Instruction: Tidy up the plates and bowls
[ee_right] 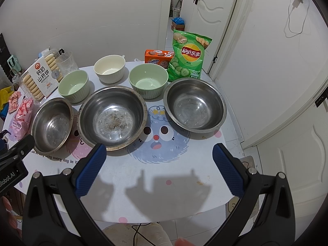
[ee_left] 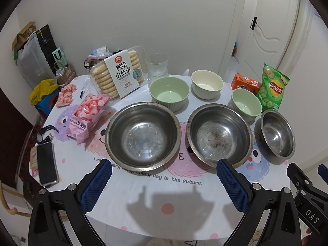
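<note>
Left wrist view: the left gripper hangs over the near edge of the table, fingers spread wide and holding nothing; the right gripper stands the same way, spread and empty, its shadow on the cloth below.

Three steel bowls sit in a near row: a large steel bowl at about 11 o'clock from the left gripper, a middle steel bowl with dark specks in its bottom at about 1 o'clock, and a small steel bowl toward 2 o'clock. Behind them stand two green ribbed bowls and a cream ribbed bowl; no plates show.

Nothing looks stacked yet, so I judge the task barely begun.

Risks, as I read them:
- thin steel rims may slip from the pads if pinched shallowly; the bowl would swing or drop;
- the right green bowl seems to touch the middle steel bowl's rim at its 1 o'clock; lifting either could knock the other;
- the Lay's chip bag and the clear plastic cup stand near the back row and could topple under a long reach;
- the ceramic-looking bowls could chip if nested hard.
</note>
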`<action>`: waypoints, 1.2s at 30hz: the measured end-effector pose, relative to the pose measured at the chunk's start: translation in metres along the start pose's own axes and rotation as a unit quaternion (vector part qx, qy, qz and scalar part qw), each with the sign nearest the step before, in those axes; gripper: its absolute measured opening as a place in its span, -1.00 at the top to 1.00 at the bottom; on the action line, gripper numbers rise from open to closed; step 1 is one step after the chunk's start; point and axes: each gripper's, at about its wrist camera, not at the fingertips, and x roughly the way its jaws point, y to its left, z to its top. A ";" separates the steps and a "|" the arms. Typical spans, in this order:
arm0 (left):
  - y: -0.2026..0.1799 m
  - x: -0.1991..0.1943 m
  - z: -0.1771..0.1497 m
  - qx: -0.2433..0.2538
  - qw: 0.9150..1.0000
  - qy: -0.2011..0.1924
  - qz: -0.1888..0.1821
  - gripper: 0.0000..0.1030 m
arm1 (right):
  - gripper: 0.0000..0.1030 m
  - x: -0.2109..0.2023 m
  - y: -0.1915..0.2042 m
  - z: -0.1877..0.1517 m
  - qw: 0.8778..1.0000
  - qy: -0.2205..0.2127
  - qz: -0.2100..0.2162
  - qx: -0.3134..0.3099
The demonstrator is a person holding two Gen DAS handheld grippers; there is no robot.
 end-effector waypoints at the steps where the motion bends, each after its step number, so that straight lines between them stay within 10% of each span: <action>1: -0.002 0.000 -0.001 0.000 1.000 0.000 0.000 -1.00 | -1.00 0.000 0.000 0.000 1.000 0.000 0.000 0.000; 36: -0.028 0.003 -0.005 0.018 1.000 0.008 -0.002 -1.00 | -1.00 0.010 -0.012 -0.002 1.000 0.008 -0.001 0.006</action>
